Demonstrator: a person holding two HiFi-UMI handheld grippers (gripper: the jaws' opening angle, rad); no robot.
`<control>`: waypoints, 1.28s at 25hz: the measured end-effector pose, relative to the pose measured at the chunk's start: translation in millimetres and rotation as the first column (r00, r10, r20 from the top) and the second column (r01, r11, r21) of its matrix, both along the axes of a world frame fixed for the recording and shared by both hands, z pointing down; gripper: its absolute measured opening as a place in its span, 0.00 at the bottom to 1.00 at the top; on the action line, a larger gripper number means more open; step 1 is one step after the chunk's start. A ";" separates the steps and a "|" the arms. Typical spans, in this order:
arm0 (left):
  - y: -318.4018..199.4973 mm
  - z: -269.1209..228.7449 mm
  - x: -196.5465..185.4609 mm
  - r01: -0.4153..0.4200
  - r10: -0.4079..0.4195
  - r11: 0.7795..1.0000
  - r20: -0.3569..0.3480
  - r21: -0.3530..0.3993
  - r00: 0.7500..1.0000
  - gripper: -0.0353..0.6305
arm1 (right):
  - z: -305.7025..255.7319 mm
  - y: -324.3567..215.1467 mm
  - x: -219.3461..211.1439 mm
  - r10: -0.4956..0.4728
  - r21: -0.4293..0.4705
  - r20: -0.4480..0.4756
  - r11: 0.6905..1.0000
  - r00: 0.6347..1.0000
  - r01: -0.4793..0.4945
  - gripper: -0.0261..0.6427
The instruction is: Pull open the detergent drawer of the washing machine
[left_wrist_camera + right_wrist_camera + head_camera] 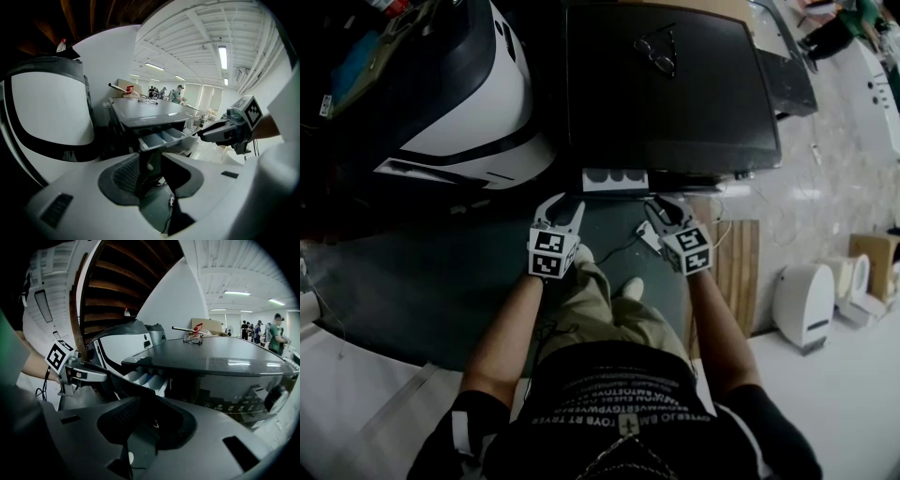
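My left gripper [564, 206] and right gripper [667, 208] both stand with jaws wide apart and nothing between them, each just short of the detergent drawer [616, 178] and not touching it. The drawer juts from the front of the dark-topped washing machine [675, 112] with its pale compartments exposed, between the two grippers as I look down. A pair of glasses [659, 52] rests on the machine's lid, and a white-and-black appliance [459, 94] stands to its left.
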State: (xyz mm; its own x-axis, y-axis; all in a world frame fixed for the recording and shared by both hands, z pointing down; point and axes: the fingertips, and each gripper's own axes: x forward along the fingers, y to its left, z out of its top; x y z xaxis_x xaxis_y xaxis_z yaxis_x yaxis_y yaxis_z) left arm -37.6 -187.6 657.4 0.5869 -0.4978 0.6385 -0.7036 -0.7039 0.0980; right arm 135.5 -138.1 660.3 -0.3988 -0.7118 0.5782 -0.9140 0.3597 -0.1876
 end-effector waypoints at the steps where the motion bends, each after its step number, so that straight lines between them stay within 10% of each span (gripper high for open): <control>1: 1.6 0.0 0.0 0.001 -0.001 1.000 0.000 -0.001 1.000 0.25 | 0.0 1.6 0.0 0.000 -0.002 0.000 1.000 1.000 0.000 0.17; 32: 41.2 1.0 -6.7 0.015 -0.015 1.000 -0.008 -0.005 1.000 0.25 | 2.0 39.5 -5.4 0.001 -0.016 0.023 1.000 1.000 0.000 0.17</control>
